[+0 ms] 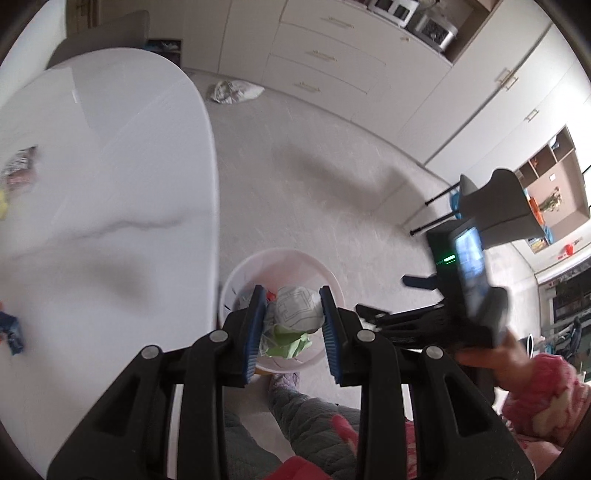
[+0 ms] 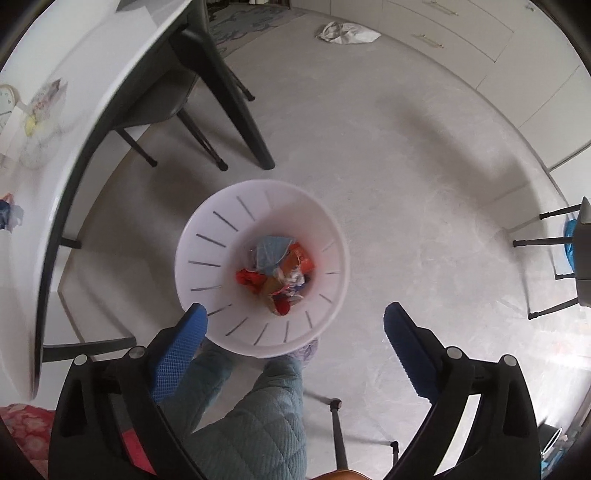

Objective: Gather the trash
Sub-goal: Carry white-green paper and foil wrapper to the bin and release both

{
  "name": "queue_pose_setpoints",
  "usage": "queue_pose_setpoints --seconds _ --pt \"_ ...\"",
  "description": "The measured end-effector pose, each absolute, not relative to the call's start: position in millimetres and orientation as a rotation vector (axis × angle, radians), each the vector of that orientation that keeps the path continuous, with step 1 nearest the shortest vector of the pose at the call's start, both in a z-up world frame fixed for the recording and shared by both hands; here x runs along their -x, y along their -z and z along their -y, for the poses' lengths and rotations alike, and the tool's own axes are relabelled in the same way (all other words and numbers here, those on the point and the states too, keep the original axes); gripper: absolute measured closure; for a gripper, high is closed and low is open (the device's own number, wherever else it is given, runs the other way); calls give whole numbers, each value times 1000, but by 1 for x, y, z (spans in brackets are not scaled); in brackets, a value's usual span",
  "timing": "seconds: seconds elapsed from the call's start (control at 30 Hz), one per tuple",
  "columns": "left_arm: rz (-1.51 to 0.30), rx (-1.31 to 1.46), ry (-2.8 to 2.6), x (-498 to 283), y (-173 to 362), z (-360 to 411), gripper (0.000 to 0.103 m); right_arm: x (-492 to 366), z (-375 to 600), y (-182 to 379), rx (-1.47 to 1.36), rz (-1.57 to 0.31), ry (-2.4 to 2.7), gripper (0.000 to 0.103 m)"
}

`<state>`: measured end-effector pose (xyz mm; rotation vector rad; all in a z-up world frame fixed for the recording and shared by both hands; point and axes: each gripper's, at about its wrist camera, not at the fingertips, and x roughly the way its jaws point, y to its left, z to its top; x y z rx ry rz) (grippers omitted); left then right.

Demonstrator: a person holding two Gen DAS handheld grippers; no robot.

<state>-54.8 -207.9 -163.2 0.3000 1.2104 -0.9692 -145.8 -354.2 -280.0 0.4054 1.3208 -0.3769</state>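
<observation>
My left gripper [image 1: 293, 301] is shut on a wad of crumpled white and green paper trash [image 1: 295, 314] and holds it right above the white slotted trash bin [image 1: 240, 269] on the floor. My right gripper [image 2: 295, 317] is open and empty above the same bin [image 2: 207, 236], which holds several crumpled wrappers [image 2: 277, 273]. The right gripper also shows in the left wrist view [image 1: 465, 291], to the right of the bin. More trash lies on the white table [image 1: 110, 166]: a foil wrapper [image 1: 20, 170] and a blue wrapper [image 1: 11, 328].
The table edge [image 2: 74, 158] is to the left of the bin, with a dark chair [image 2: 173, 99] under it. A crumpled bag [image 2: 347, 33] lies on the floor by the cabinets. Another chair [image 1: 498, 206] stands at the right. The person's legs [image 2: 258, 417] are below the bin.
</observation>
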Motion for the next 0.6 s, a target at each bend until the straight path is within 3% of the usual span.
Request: queue_pose_setpoints --seconds 0.17,0.2,0.23,0.3,0.37,0.4,0.6 --pt "-1271 -296 979 62 181 227 74 159 368 248 -398 -1264 382 5" --pt "-1281 -298 983 65 184 231 69 161 370 247 -395 -1255 384 4" --pt "-1291 -298 987 68 186 234 64 163 371 243 -391 -1245 386 3" --pt "-1305 -297 984 69 187 237 33 164 374 237 -387 -1226 383 3" --pt "-1292 -309 981 74 184 241 14 165 376 235 -386 -1219 382 3" --pt "-1280 -316 980 76 182 239 10 165 377 234 -385 -1215 384 3" --pt "-1221 -346 961 81 168 239 8 164 375 231 -380 -1201 383 3"
